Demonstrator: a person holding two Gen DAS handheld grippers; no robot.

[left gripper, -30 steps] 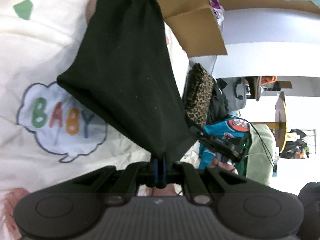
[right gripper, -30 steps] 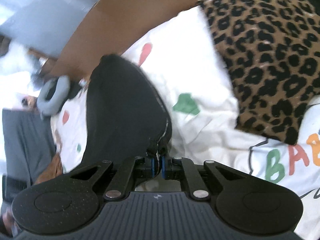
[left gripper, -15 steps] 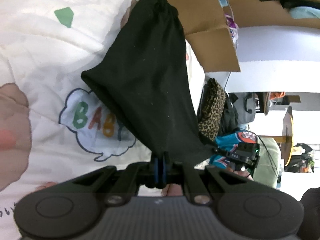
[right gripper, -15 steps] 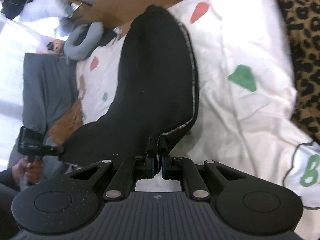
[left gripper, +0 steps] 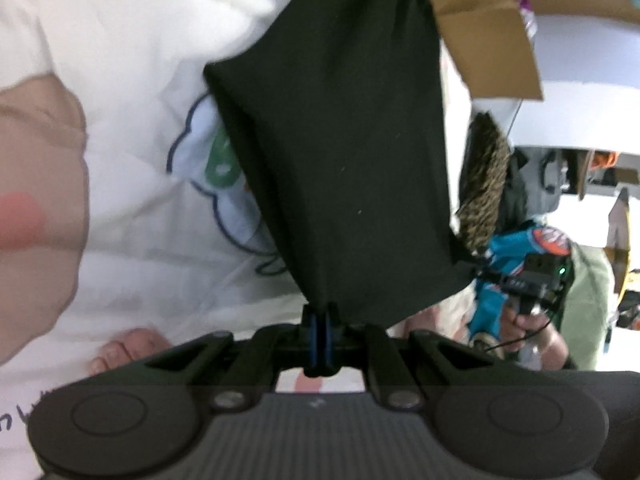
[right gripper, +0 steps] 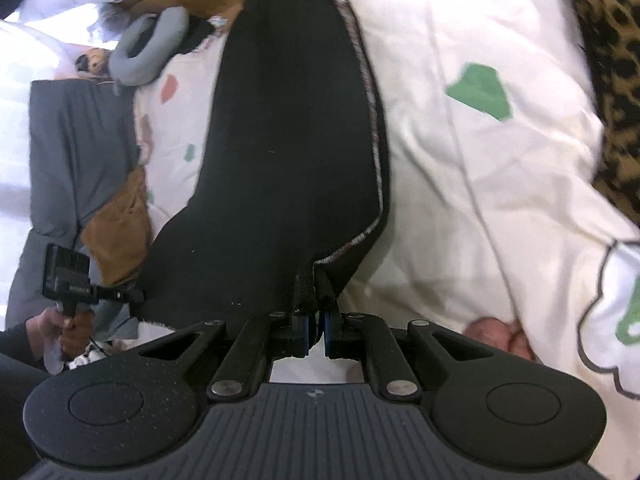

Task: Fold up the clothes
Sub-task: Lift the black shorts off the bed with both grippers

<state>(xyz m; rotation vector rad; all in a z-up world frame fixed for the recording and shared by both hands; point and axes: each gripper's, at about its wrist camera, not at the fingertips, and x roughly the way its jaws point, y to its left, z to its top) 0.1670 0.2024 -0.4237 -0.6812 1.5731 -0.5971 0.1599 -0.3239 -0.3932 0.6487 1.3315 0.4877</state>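
A black garment [left gripper: 344, 140] hangs stretched between both grippers above a white printed bedspread [left gripper: 120, 60]. My left gripper [left gripper: 320, 312] is shut on one bottom corner of the cloth. In the right wrist view the same black garment [right gripper: 292, 140] runs away from me, a pale stitched seam along its right edge. My right gripper [right gripper: 314, 304] is shut on a bunched edge of it. The garment's far end lies near a cardboard box [left gripper: 488, 20]. The other gripper, held in a hand, shows at the cloth's side in each view.
The bedspread [right gripper: 460, 184] carries coloured patches and a cloud print with letters. A leopard-print cloth [right gripper: 616, 80] lies at the right, a grey cloth [right gripper: 76, 140] and a grey neck pillow [right gripper: 148, 52] at the left. Bare toes [left gripper: 124, 348] show near the fingers.
The left gripper has sunk toward the bedspread, and the black garment now covers most of the cloud print. The right view has swung, showing more of the garment lying long over the bed.
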